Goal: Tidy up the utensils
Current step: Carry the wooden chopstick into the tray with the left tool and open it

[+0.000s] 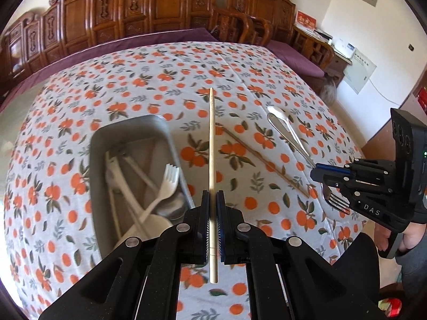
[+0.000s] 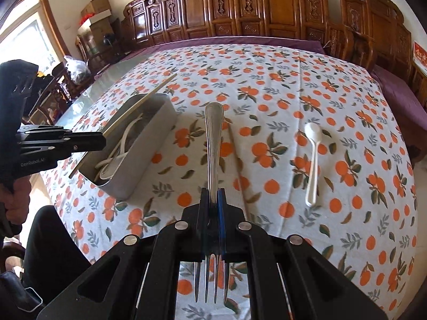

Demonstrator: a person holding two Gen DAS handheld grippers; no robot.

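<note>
Both claws loaded. Our left claw (image 1: 212,200) is clamped on a pale bamboo chopstick (image 1: 211,138); our right claw (image 2: 213,200) pinches a steel fork (image 2: 214,144), tines pointing back. Grey metal tray (image 1: 128,130) on the orange-print worktop (image 1: 240,74) already holds white cutlery. Second chopstick (image 1: 264,161) and white plastic spoon (image 2: 312,160) lie loose. Next, we judge: carry both over the tray, release.

Both wrist cams look steeply down, close, sharing tablecloth (image 1: 160,80) & tray (image 2: 149,160).
</note>
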